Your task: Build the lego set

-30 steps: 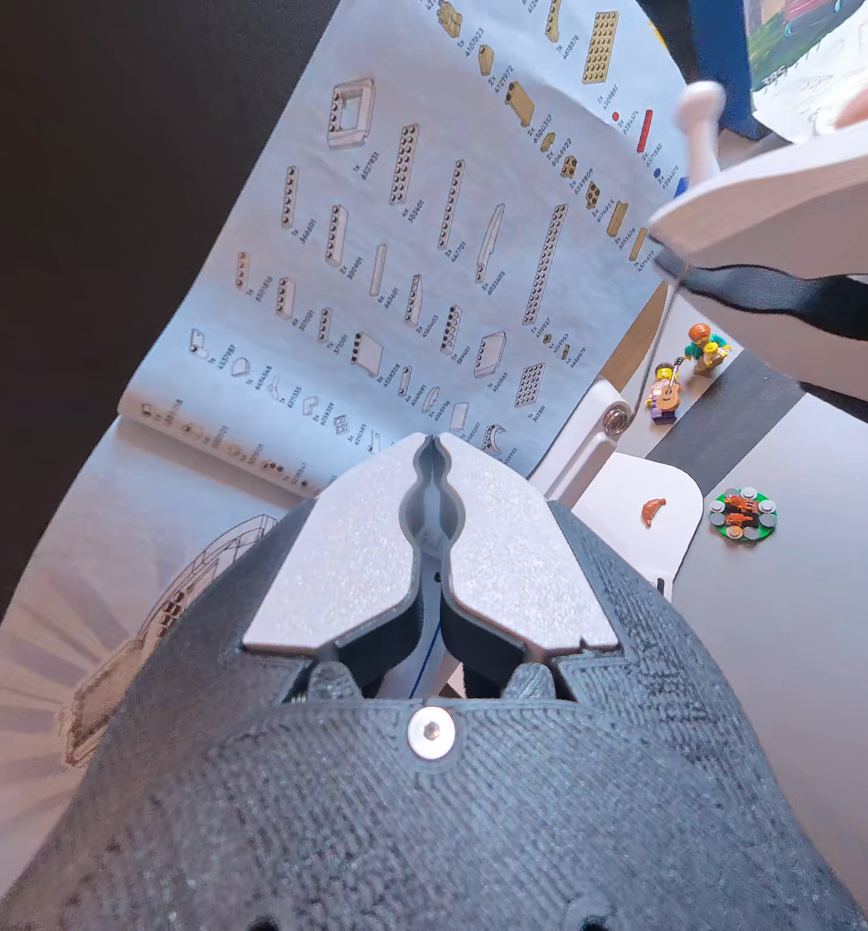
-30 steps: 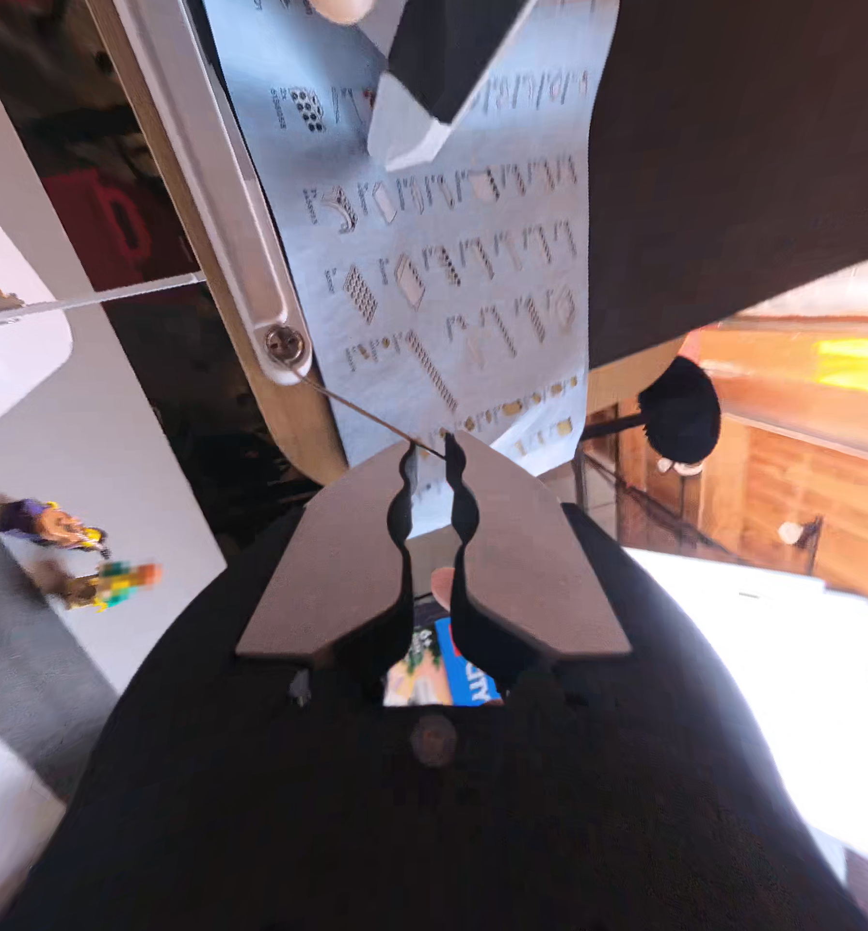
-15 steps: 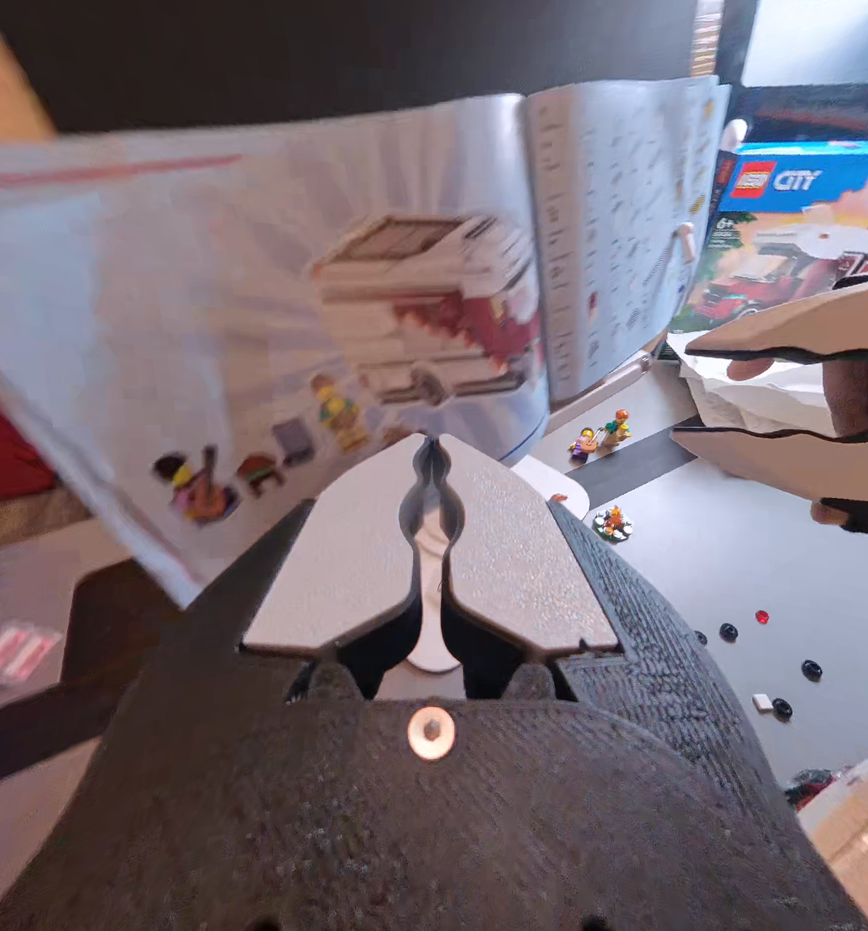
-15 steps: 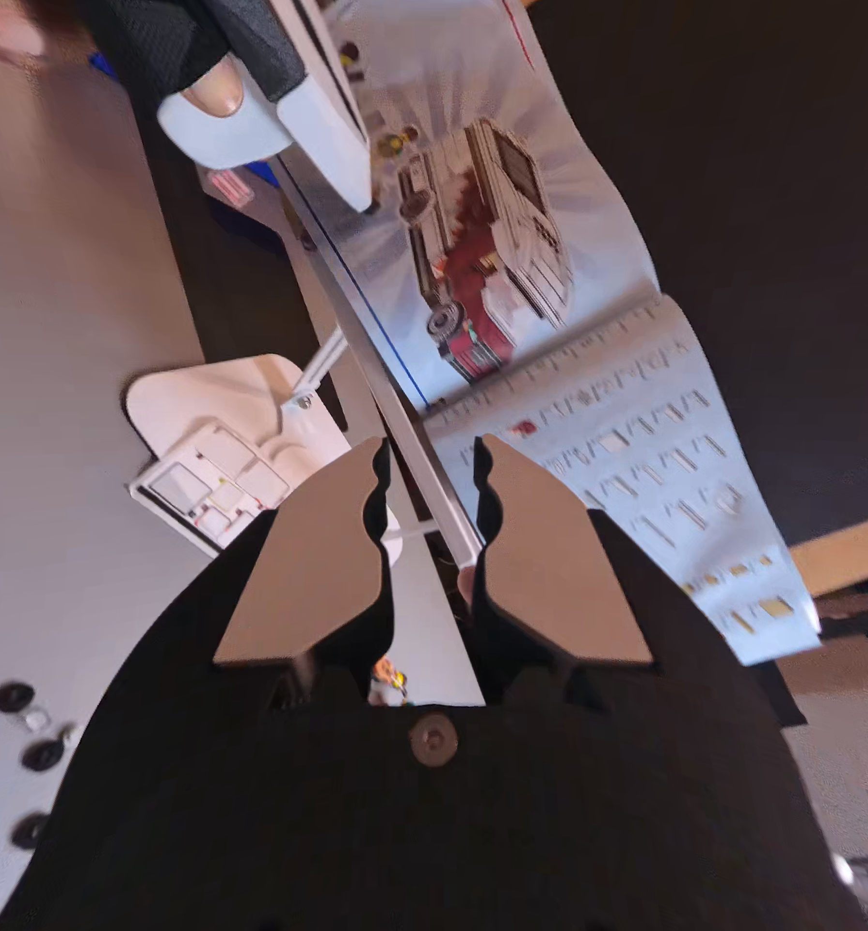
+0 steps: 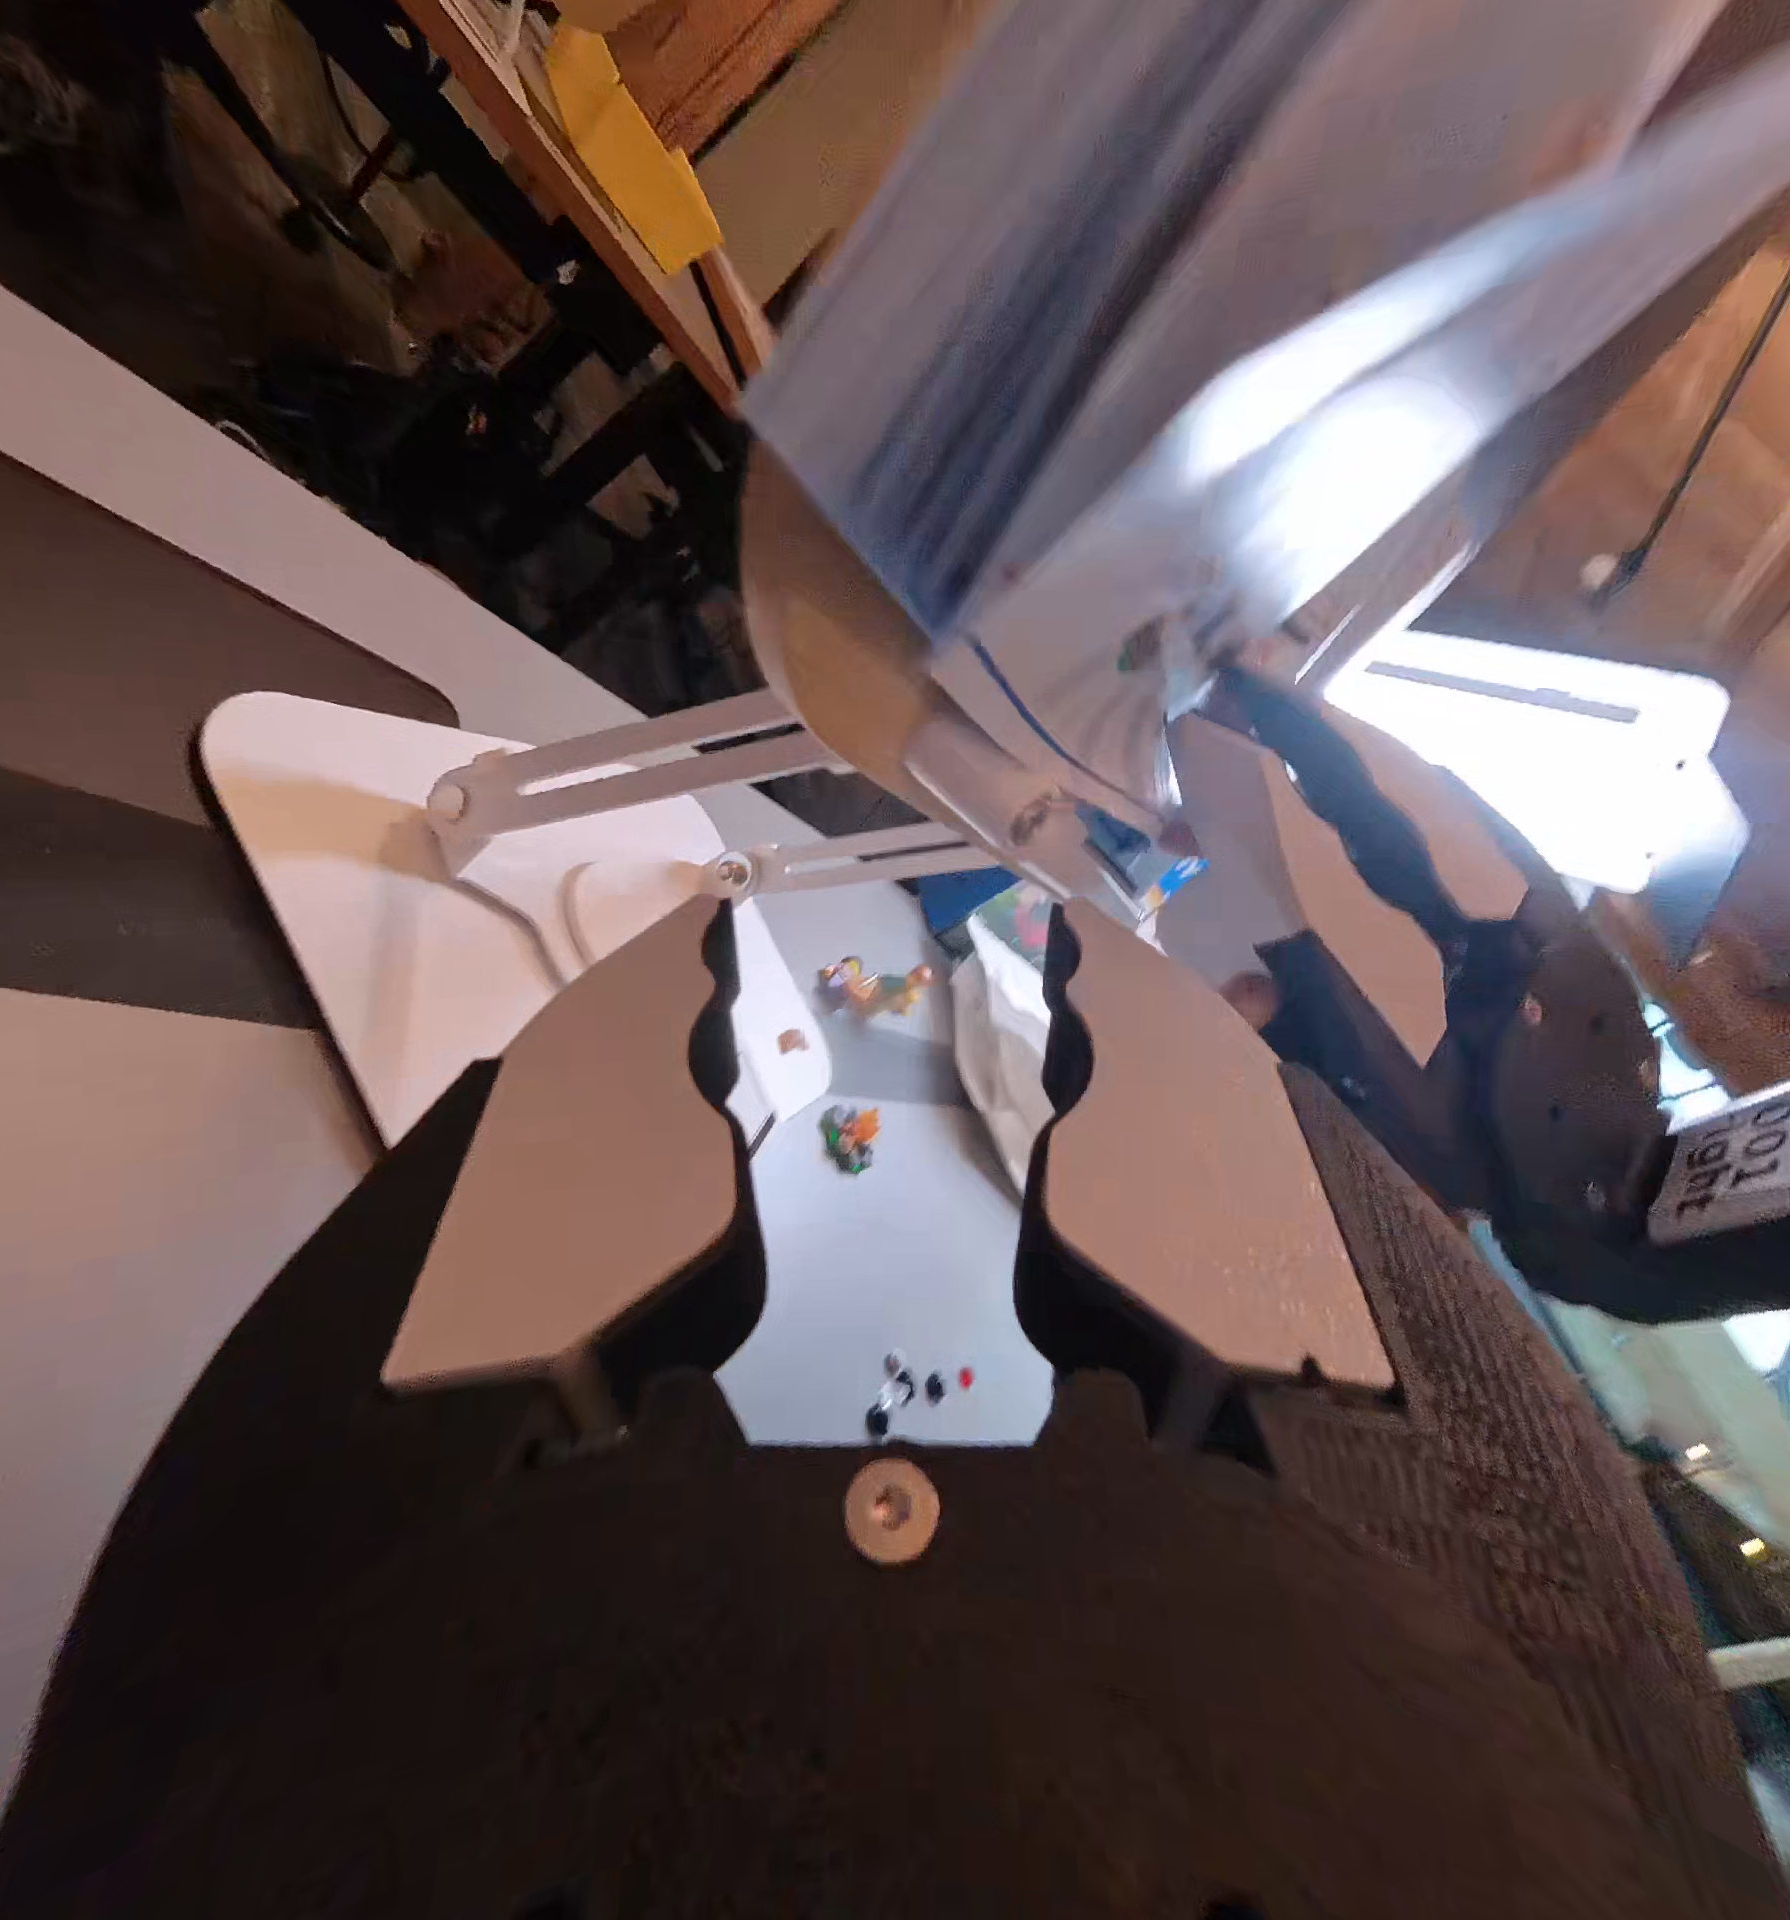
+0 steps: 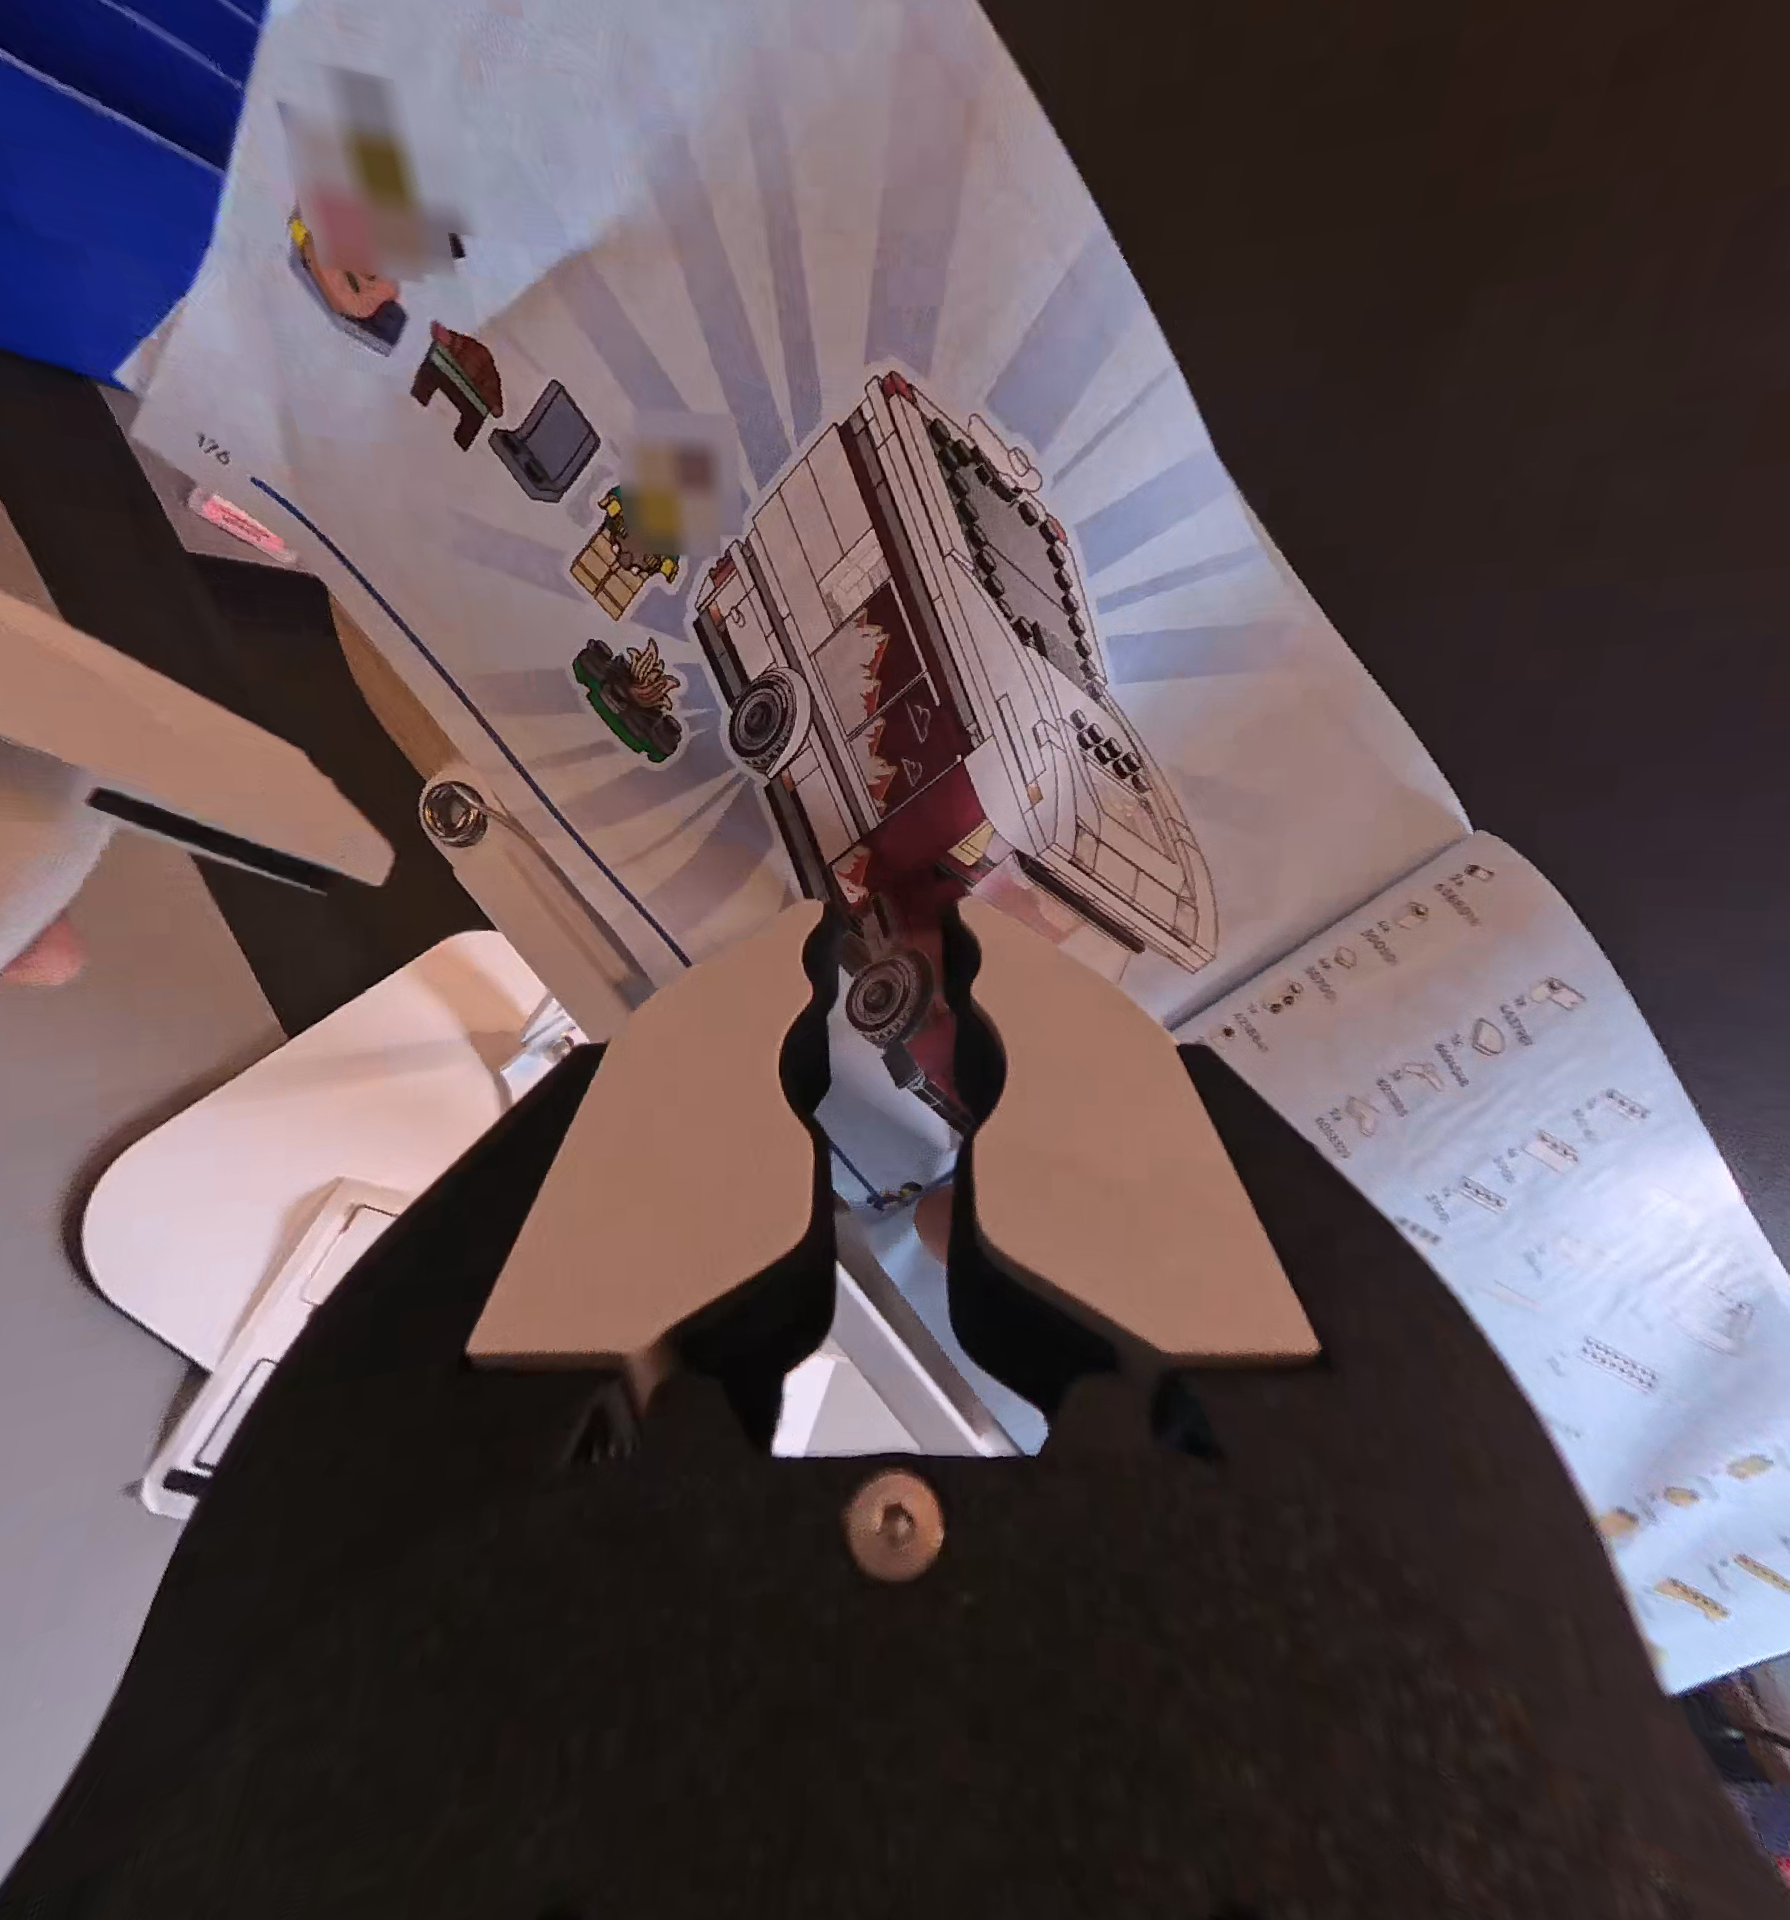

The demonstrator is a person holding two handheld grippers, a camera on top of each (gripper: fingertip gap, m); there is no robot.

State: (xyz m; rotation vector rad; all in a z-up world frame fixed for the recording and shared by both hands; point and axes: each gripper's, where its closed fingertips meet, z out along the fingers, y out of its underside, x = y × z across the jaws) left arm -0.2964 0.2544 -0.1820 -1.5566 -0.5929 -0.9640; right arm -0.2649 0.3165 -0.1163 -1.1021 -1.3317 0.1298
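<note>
An open instruction booklet [image 6: 870, 623] with a drawn white and red truck rests on a book stand with a white base [image 6: 278, 1164]. My right gripper [image 6: 891, 925] is open just in front of the truck page, which shows unbroken between its fingers; nothing is in its grasp. My left gripper [image 5: 891, 935] is wide open and empty, low beside the stand's white base [image 5: 371, 883] and under the blurred booklet [image 5: 1130, 364]. The right gripper also shows in the left wrist view [image 5: 1390, 831], at the booklet's lower edge. One left finger [image 6: 143, 717] shows at the left of the right wrist view.
On the grey table lie two toy minifigures [image 5: 875, 987], a small green round build [image 5: 849, 1138], small black and red pieces [image 5: 922, 1387] and a white bag [image 5: 995, 1039]. A blue box [image 6: 60, 177] stands behind the booklet. The small green round build [image 5: 849, 1138] is about 25 cm from both grippers' fingertips.
My left gripper was shut in both earlier frames and now stands wide open. Both views have swung round the stand. My right gripper's fingers stand a little closer together than half a second ago.
</note>
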